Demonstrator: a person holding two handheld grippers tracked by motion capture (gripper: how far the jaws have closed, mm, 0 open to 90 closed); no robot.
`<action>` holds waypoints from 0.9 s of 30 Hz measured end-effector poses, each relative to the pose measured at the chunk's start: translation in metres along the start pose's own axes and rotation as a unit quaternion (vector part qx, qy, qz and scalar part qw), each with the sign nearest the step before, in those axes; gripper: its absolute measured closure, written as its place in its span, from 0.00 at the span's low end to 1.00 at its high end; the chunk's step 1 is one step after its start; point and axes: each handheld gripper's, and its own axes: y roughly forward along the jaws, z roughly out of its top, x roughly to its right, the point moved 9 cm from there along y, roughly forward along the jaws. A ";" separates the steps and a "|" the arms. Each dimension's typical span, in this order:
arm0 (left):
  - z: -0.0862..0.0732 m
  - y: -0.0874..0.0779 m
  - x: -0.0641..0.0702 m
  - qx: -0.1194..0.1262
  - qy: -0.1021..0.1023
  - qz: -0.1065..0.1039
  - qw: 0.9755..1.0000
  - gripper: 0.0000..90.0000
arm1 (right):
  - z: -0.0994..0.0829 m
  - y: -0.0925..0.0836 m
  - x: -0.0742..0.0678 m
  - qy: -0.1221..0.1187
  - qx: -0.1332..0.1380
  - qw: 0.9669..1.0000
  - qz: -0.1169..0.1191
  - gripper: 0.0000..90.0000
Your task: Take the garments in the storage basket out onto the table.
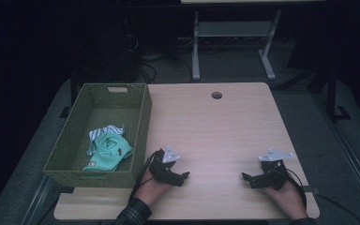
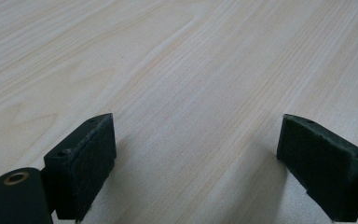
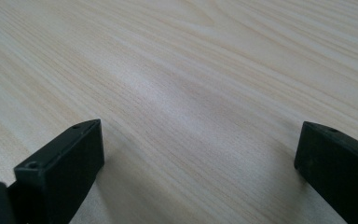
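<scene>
High view shows a crumpled mint-green garment (image 1: 108,149) with a striped piece lying in the near half of the green woven basket (image 1: 140,123) at the left of the table (image 1: 220,136). It looks like soft, light cloth that will sag and drape when lifted, not fragile and unlikely to slip; a raised fold on top of the bundle seems the best place to pinch, taking enough cloth to keep it from pulling free. The left gripper (image 1: 185,176) rests on the table just beside the basket's near right corner, jaws wide apart and empty. The right gripper (image 1: 244,177) lies well apart toward the table's right side, also wide open, with bare wood between its pads.
</scene>
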 end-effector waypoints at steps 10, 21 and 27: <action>0.002 0.001 -0.001 -0.006 0.000 0.000 1.000 0.12 | 0.000 0.000 0.000 0.000 0.000 1.000 0.000 0.01; 0.005 0.003 -0.003 -0.006 -0.007 -0.008 1.000 0.13 | 0.000 0.000 0.000 0.001 0.001 1.000 -0.002 0.01; 0.008 0.006 -0.004 -0.012 -0.004 -0.010 1.000 0.13 | 0.000 0.000 0.000 0.001 0.001 1.000 -0.002 0.01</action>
